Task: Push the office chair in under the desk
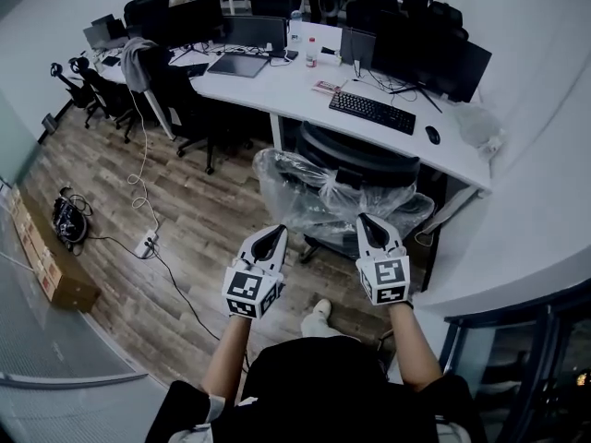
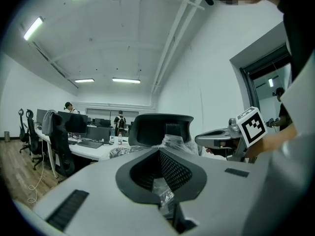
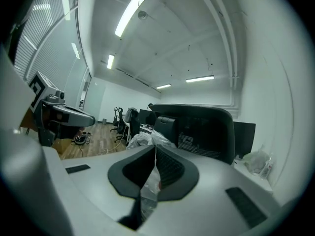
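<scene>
- Left gripper (image 1: 271,233): I read its jaws as clenched together, tips against the clear plastic wrap (image 1: 309,192). A crinkle of film shows in the slit between them. I cannot tell whether it is pinched or simply lies behind.
- Right gripper (image 1: 369,221): jaws likewise closed together, tips at the wrap's right side, with film showing in the slit in the same uncertain way.
- Office chair (image 1: 355,160): it stands at the near edge of the white desk (image 1: 277,90). Its dark upper back lies just beside that edge, below the keyboard (image 1: 372,112). Both grippers are on its near side.
- Bay limits: the desk's white leg (image 1: 274,132) is on the left and a slanted support (image 1: 452,209) on the right, with the chair between them.
- Open room: bare wood floor (image 1: 185,210) stretches left of the chair. A power strip (image 1: 145,245) and its cables cross that floor. On the right a white wall (image 1: 545,192) stands close.
- My operator's shoe (image 1: 319,310) is near the chair's base.
- Hidden: the wrap hides the seat and most of the base, so I cannot make out the castors.
- Hidden: shadow fills the space under the desk.
- Cut off: each gripper view's lower half is filled by that gripper's own grey body.
</scene>
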A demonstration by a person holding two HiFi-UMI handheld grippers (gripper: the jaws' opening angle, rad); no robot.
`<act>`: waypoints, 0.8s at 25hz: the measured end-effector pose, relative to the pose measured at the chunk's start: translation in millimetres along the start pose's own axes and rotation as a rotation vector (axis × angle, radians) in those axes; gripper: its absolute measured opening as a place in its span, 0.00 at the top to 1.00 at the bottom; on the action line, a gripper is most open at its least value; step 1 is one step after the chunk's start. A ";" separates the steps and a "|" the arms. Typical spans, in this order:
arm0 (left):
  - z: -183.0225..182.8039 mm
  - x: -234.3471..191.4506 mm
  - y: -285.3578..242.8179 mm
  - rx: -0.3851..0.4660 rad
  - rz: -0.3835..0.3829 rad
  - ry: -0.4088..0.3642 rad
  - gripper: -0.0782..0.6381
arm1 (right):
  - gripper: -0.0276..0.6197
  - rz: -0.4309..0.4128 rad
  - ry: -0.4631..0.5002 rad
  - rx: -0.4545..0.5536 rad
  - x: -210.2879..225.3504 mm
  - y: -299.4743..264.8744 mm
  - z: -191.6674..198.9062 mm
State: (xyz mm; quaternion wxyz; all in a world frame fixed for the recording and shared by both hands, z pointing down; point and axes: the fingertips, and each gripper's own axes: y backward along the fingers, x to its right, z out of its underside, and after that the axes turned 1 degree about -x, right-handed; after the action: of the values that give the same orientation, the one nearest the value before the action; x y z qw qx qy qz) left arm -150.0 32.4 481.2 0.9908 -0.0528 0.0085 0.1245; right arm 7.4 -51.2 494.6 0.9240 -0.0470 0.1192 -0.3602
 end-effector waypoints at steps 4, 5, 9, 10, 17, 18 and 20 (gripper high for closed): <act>-8.2 -10.0 -39.8 -0.002 0.033 -0.017 0.87 | 0.92 0.028 -0.011 0.002 24.8 -24.4 -1.0; -10.4 -10.8 -50.1 -0.003 0.043 -0.018 0.87 | 0.92 0.035 -0.014 0.001 31.5 -29.4 -0.9; -15.2 -17.6 -88.2 -0.004 0.070 -0.029 0.87 | 0.92 0.060 -0.029 -0.004 55.0 -46.7 -0.6; -17.4 -17.8 -97.1 -0.005 0.079 -0.023 0.87 | 0.92 0.065 -0.030 -0.003 60.1 -49.8 -1.4; -27.0 -10.1 -152.8 -0.023 0.135 -0.035 0.87 | 0.92 0.100 -0.041 -0.022 94.2 -59.6 1.7; -26.6 -10.6 -159.1 -0.028 0.135 -0.053 0.87 | 0.92 0.105 -0.044 -0.023 98.6 -60.4 2.7; -26.0 -11.1 -169.8 -0.036 0.136 -0.072 0.87 | 0.92 0.109 -0.057 -0.026 106.6 -62.0 6.0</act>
State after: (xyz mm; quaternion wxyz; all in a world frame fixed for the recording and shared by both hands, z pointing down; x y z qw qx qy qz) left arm -118.8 -136.7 473.1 0.9786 -0.0656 -0.0256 0.1934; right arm 44.3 -168.9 491.2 0.9447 -0.0625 0.0998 -0.3062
